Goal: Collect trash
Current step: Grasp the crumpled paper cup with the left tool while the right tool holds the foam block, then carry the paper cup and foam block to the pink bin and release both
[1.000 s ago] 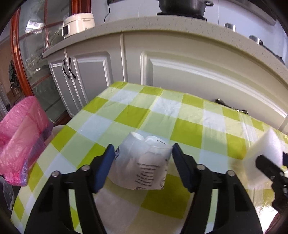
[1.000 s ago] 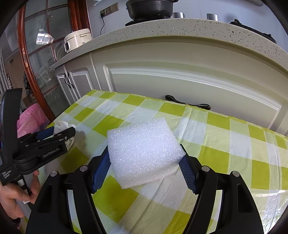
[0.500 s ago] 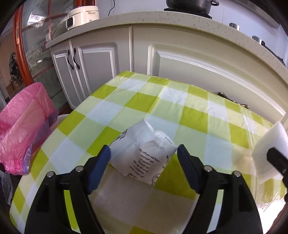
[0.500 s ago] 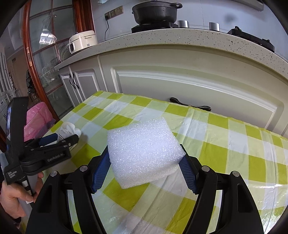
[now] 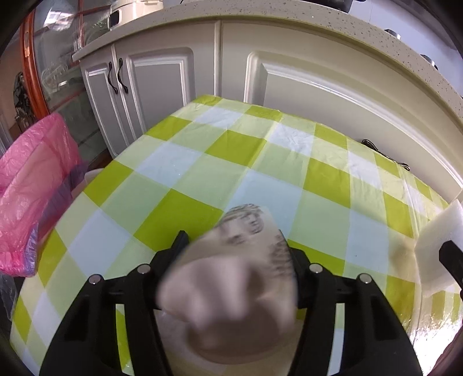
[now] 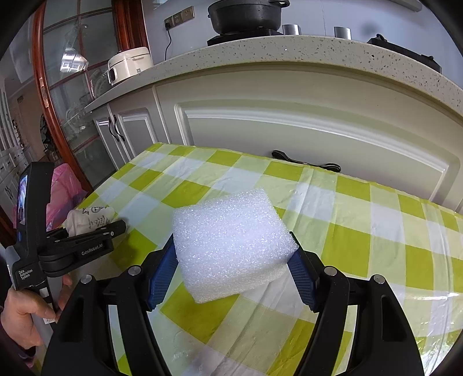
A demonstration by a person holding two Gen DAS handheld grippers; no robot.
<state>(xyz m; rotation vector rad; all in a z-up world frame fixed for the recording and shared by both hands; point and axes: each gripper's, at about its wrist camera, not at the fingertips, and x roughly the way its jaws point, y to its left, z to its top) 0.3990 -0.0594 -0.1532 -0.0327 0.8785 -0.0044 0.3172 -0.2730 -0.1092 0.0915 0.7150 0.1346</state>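
The crumpled white wrapper with black print [image 5: 246, 260] sits between the fingers of the left gripper [image 5: 234, 251], pulled so close to that camera that it blurs and fills the lower middle of the view. From the right wrist view the same wrapper [image 6: 86, 218] shows as a small wad at the tips of the left gripper [image 6: 95, 231], at the table's left edge and seemingly clear of the green-and-white checked tablecloth [image 5: 260, 162]. The jaws are closed onto it, narrow, with the paper bunched between them; that grip looks meant for carrying, not for probing.

The white foam block [image 6: 231, 243] is the second piece of trash. The right gripper [image 6: 231, 269] has it clamped between its blue pads [image 6: 162, 272], jaws set wide because the block is broad, and the foam rides above the cloth with its near corner overhanging. In the left view only its edge [image 5: 434, 237] shows at the far right.

The pink trash bag [image 5: 31, 185] hangs open beside the table's left end, below the tabletop (a sensible place, since either load can probably be swung off the edge and dropped in). The wrapper is the nearer of the two to it.

Behind the table run cream cabinets [image 6: 289, 138] under a speckled countertop [image 6: 289, 55], with a black pot [image 6: 246, 14] and a white rice cooker [image 6: 127, 65] on top.
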